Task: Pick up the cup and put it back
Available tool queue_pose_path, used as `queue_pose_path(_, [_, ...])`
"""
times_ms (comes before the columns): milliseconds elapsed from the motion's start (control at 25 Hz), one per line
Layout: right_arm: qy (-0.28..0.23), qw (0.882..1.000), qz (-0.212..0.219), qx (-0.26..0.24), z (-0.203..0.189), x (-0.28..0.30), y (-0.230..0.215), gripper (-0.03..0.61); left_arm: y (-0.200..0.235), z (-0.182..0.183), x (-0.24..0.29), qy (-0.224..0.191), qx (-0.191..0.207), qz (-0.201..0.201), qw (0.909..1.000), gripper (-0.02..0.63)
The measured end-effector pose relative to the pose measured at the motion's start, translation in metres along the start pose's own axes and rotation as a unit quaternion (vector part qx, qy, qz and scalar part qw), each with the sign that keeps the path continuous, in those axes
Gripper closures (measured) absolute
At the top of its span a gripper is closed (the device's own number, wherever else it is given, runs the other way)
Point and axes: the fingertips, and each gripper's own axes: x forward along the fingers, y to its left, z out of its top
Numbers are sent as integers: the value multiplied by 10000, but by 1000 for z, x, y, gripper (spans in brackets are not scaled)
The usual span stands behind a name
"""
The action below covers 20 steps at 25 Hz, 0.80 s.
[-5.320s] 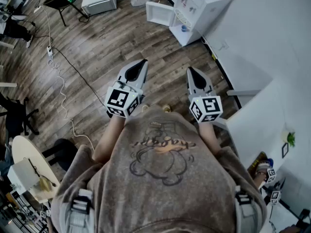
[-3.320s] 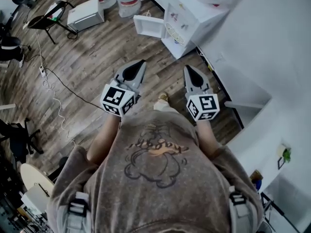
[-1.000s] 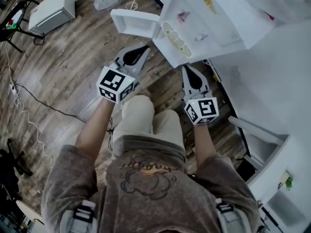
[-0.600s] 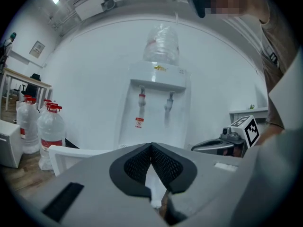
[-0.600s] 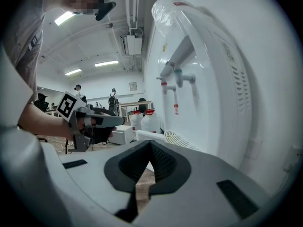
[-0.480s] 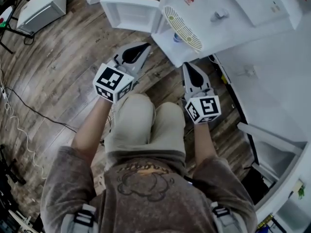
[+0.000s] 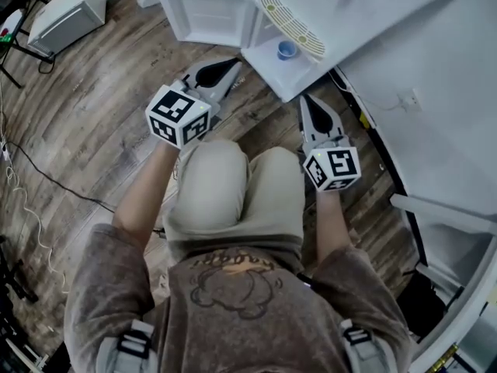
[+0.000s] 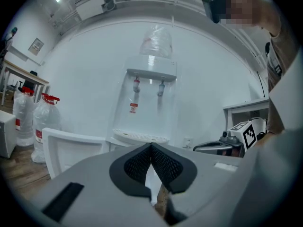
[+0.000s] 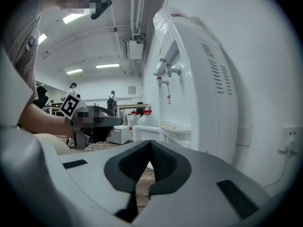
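Note:
A small blue cup (image 7: pixel 287 50) stands inside the open lower compartment of the white water dispenser (image 7: pixel 342 6), just under the drip grille (image 7: pixel 292 25). The compartment door (image 7: pixel 206 12) is swung open to the left. My left gripper (image 7: pixel 227 66) is shut and empty, with its tip just below the door's lower edge, left of the cup. My right gripper (image 7: pixel 310 99) is also shut and empty, a little below and right of the cup. In both gripper views the closed jaws (image 8: pixel 150 148) (image 9: pixel 150 144) face the dispenser (image 8: pixel 150 98) (image 9: pixel 199 79), and the cup is hidden there.
The person crouches on the wood floor (image 7: pixel 93 107), knees between the two grippers. Large water bottles (image 8: pixel 21 119) stand left of the dispenser, and a white box (image 7: pixel 58 14) sits further left. A white wall (image 7: pixel 435 92) and a shelf edge (image 7: pixel 443 212) close off the right side.
The person has crouched before the dispenser. Both grippers have sunk and come nearer to the open compartment. The blue cup has come into the head view.

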Motion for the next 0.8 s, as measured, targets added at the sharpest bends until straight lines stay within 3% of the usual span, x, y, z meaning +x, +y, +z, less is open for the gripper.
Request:
queue_pose_path(320, [20, 9999, -119, 37, -6, -22, -3, 577, -15, -5, -3, -11, 156, 18, 9999, 611])
queue_pose_path(560, [-1, 9999, -135, 19, -9, -21, -2, 577, -5, -8, -5, -101, -23, 121, 9999, 609])
queue_pose_path(800, [85, 9997, -236, 35, -12, -19, -3, 577, 5, -17, -3, -22, -12, 23, 10000, 507])
